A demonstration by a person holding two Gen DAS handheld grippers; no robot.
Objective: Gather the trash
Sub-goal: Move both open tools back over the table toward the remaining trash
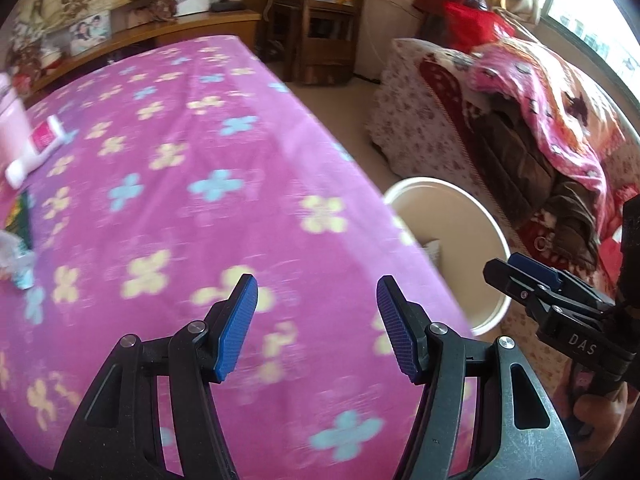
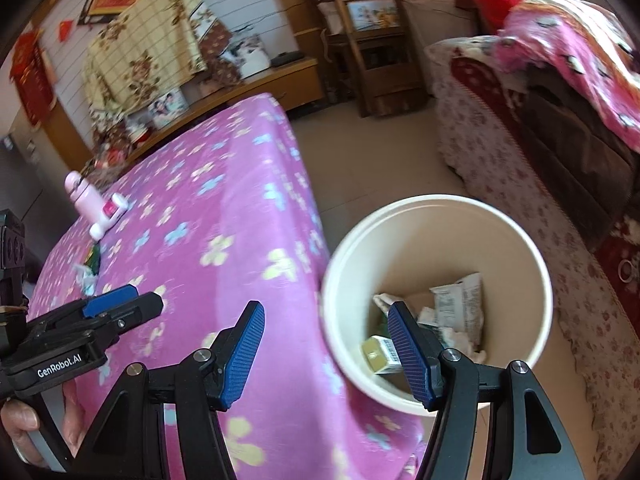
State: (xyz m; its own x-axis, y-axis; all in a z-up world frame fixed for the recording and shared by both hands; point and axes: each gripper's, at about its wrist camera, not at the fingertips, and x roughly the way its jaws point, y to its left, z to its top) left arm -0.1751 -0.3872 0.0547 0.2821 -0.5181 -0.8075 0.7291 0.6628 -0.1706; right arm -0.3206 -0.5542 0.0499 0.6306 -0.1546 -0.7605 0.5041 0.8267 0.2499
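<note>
Far left edge of the table (image 2: 224, 216), pink flowered cloth: pink bottle (image 2: 82, 196), white tube (image 2: 108, 216), green packet (image 2: 94, 260), crumpled wrapper (image 2: 86, 276). Left gripper (image 1: 316, 328) over the cloth, jaws released, nothing between. Right gripper (image 2: 326, 354) at the table's right edge, jaws released, empty. Bin (image 2: 536, 256) beside that edge on the floor holds wrappers and a small box (image 2: 380, 354).

The right gripper (image 2: 326, 350) hangs with its jaws apart and nothing between them, straddling the edge of the bench (image 2: 224, 216) in its pink flowered cloth and the rim of a white bucket (image 2: 532, 264) at four o'clock. Wrappers (image 2: 460, 304) and a small carton (image 2: 378, 354) lie in the bucket. At nine o'clock sits the left gripper (image 2: 120, 300), with a pink bottle (image 2: 82, 196) and white tube (image 2: 108, 216) at ten.
</note>
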